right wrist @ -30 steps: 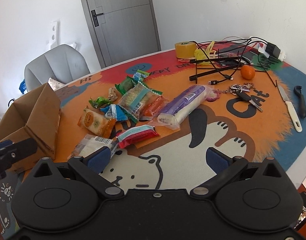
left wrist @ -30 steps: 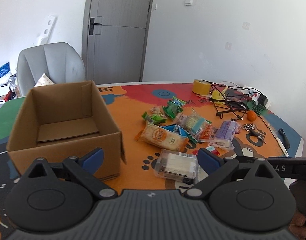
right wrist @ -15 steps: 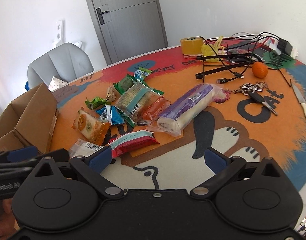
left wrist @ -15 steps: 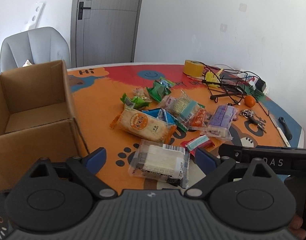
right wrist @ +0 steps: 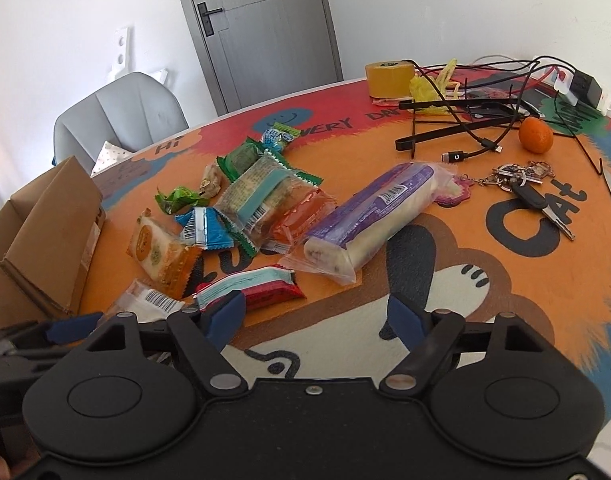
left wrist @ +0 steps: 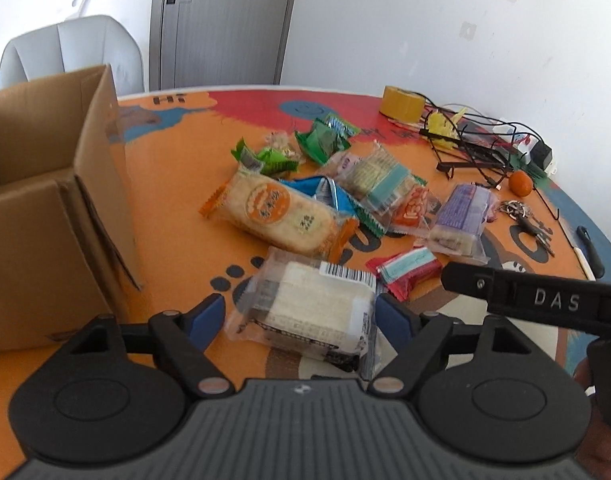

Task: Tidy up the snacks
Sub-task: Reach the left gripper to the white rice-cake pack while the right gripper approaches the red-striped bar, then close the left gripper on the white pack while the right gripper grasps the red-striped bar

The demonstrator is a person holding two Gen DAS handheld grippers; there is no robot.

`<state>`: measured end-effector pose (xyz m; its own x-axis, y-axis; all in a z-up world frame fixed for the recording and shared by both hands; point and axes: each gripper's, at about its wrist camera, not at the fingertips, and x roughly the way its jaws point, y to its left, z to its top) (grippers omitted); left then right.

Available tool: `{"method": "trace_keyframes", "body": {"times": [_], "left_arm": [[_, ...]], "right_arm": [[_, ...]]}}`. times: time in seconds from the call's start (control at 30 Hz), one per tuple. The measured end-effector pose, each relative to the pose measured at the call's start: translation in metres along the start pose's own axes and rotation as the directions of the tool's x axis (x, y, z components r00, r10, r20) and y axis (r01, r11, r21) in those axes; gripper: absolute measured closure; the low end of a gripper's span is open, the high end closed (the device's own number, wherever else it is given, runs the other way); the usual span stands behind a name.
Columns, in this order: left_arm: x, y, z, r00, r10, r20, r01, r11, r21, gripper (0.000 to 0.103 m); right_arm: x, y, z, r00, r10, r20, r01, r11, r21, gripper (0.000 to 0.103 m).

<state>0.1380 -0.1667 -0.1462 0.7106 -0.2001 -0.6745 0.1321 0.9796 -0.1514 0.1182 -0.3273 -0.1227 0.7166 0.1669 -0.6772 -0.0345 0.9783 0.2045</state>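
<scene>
The left gripper (left wrist: 299, 314) hung low with its jaws spread wide, blue pads (left wrist: 207, 314) well apart. The right gripper (right wrist: 317, 316) hovered just beside it on its right, jaws equally wide. A bit of the person's right hand (left wrist: 597, 420) showed at its handle.

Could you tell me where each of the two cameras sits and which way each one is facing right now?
Left wrist: sits on the left claw, looking forward over its open blue fingers at the clear-wrapped white snack between them, with the cardboard box to the left; the right claw's black arm crosses the lower right.
Right wrist: sits on the right claw, open and empty, facing the purple snack pack and red-and-teal snack; the left claw's blue tip shows at lower left.
Shared: both see the snack pile, box, orange and grey door.
</scene>
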Motion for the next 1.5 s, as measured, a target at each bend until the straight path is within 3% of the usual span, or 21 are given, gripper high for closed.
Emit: {"method": "trace_keyframes", "body": {"times": [0.13,0.27,0.33,0.83,0.9,1.17,1.5], "left_arm": [[0.002,-0.004,-0.002,1.000,0.013,0.015,-0.013,0.999,0.032,0.022],[0.002,-0.003,-0.002,0.999,0.025,0.031,-0.026,0.999,0.035,0.040],[0.000,0.000,-0.001,0.999,0.024,0.032,-0.025,0.999,0.029,0.042],[-0.012,0.033,0.000,0.995,0.088,0.048,-0.085,0.994,-0.061,0.045],[-0.014,0.038,0.000,0.995,0.088,0.045,-0.084,0.993,-0.084,0.045],[-0.021,0.052,-0.003,0.993,0.112,0.046,-0.107,0.990,-0.095,0.046],[-0.043,0.043,-0.006,0.992,0.098,0.085,-0.091,0.993,-0.077,0.046]], "right_arm": [[0.004,0.006,0.002,0.999,0.035,-0.006,-0.035,0.999,-0.014,0.024],[0.010,0.016,0.005,0.999,0.048,-0.005,-0.048,0.998,-0.042,0.024],[0.014,0.020,0.006,0.999,0.054,-0.010,-0.054,0.997,-0.052,0.024],[0.039,0.050,0.010,0.999,0.033,-0.021,-0.035,0.992,-0.118,0.024],[0.043,0.059,0.012,1.000,-0.002,-0.031,-0.003,0.988,-0.157,0.024],[0.036,0.073,-0.002,0.996,-0.082,0.021,0.084,0.979,-0.184,0.051],[0.004,0.064,-0.008,0.997,-0.025,0.073,0.032,0.995,-0.092,0.055]]}}
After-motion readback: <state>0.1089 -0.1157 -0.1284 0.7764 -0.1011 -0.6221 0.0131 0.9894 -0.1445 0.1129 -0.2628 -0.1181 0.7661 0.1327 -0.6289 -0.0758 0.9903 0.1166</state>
